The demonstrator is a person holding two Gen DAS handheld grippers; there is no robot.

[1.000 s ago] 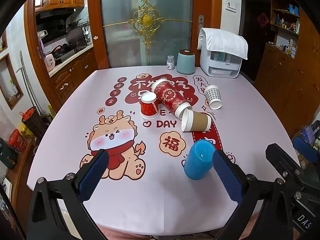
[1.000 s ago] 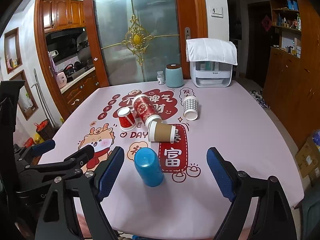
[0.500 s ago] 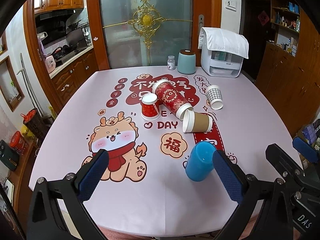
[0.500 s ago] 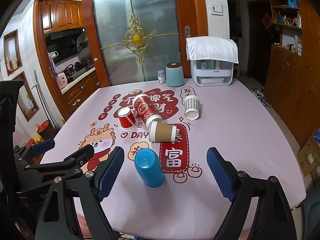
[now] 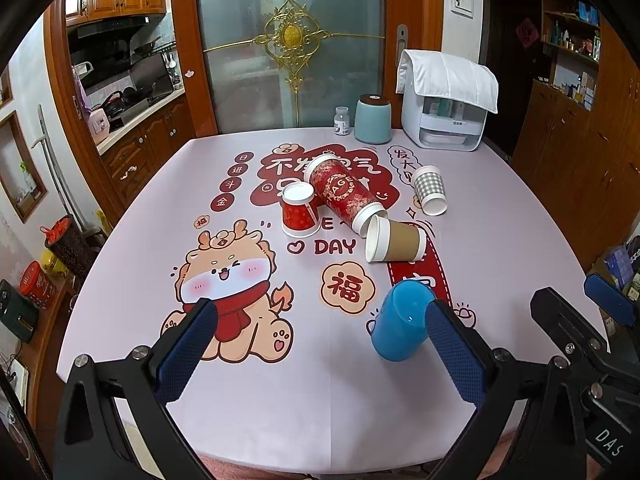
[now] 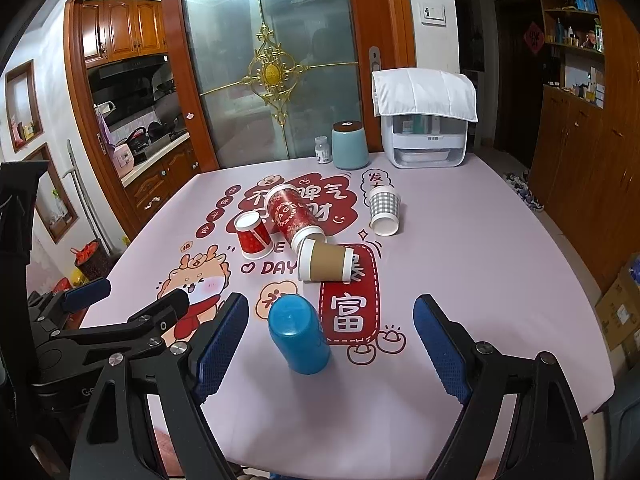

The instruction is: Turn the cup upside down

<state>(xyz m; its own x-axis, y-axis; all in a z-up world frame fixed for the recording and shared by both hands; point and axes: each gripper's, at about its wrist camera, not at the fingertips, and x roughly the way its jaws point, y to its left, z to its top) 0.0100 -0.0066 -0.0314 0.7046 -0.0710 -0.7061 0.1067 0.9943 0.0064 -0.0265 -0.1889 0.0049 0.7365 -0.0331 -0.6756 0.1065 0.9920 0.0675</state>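
Observation:
A blue plastic cup [image 5: 400, 324] [image 6: 298, 334] stands upside down near the table's front edge. Behind it a brown paper cup [image 5: 394, 245] [image 6: 325, 265] lies on its side. A tall red patterned cup [image 5: 345, 195] [image 6: 294, 216] also lies on its side. A small red cup [image 5: 298, 216] [image 6: 251, 236] and a grey checked cup [image 5: 430, 195] [image 6: 384, 210] stand upside down. My left gripper [image 5: 320, 352] is open and empty, its right finger close beside the blue cup. My right gripper [image 6: 332, 354] is open and empty, with the blue cup between its fingers but apart from them.
The pink printed tablecloth [image 5: 248, 392] covers the table. At the far edge stand a teal canister [image 5: 373, 119], a small white bottle [image 5: 341, 120] and a white appliance under a cloth [image 5: 446, 108]. Wooden cabinets [image 5: 580, 160] line the right side.
Both grippers have drawn back and risen very slightly; the cups sit a little farther off. No cup has moved and both grippers stay open.

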